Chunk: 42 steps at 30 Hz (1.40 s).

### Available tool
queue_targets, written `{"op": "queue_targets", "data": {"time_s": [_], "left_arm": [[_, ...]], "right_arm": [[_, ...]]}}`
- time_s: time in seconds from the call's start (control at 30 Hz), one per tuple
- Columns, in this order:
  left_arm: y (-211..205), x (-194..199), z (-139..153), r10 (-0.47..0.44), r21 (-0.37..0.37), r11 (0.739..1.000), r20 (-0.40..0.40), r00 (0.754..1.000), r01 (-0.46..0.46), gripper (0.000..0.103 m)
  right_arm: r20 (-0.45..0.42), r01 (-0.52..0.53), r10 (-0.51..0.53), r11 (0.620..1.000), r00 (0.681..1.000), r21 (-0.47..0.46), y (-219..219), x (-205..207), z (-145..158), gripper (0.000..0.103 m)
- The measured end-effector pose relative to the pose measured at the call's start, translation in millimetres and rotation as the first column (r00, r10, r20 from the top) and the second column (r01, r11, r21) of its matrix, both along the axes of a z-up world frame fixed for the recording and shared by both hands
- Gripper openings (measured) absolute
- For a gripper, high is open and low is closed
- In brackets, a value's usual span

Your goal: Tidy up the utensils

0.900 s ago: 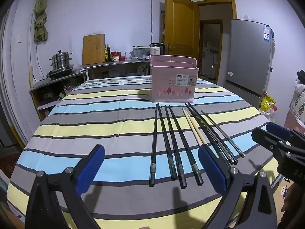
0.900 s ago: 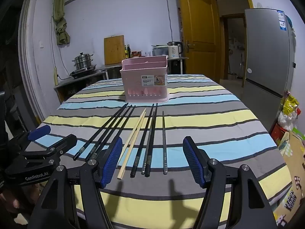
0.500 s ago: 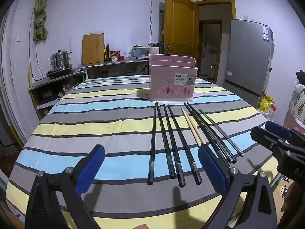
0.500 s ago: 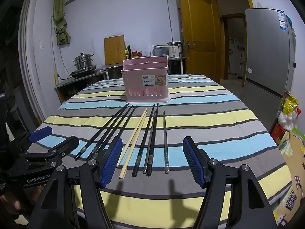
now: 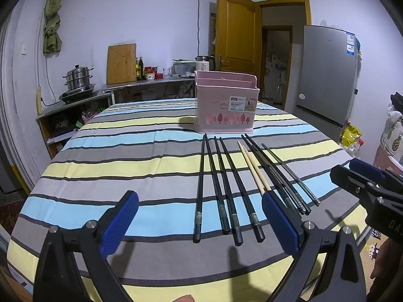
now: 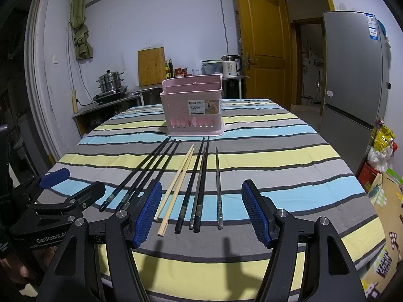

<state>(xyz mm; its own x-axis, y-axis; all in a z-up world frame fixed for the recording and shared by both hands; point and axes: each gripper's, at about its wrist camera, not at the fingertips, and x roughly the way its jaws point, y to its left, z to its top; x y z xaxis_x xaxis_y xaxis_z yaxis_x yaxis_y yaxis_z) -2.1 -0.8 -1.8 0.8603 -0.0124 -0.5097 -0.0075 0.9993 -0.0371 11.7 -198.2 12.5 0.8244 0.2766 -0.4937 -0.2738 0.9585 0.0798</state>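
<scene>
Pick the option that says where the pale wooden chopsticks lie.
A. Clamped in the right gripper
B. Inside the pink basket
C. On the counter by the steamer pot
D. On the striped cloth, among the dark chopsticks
D: the wooden pair lies flat on the cloth with dark chopsticks on both sides, short of the basket.

Black claw (image 6: 201, 212) — ribbed blue pads (image 6: 147, 214).
</scene>
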Motion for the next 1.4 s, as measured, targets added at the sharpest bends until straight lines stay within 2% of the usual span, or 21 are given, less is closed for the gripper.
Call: {"op": "queue_targets", "data": {"time_s": [1.4], "left_arm": [[-9.6, 0.0, 0.3, -0.012, 0.001, 1.0, -0.004, 1.0, 0.012, 0.1]], "right_arm": [[0.0, -0.001, 0.001, 1.0, 1.0, 0.001, 0.1, -1.5, 1.3, 0.066]]}}
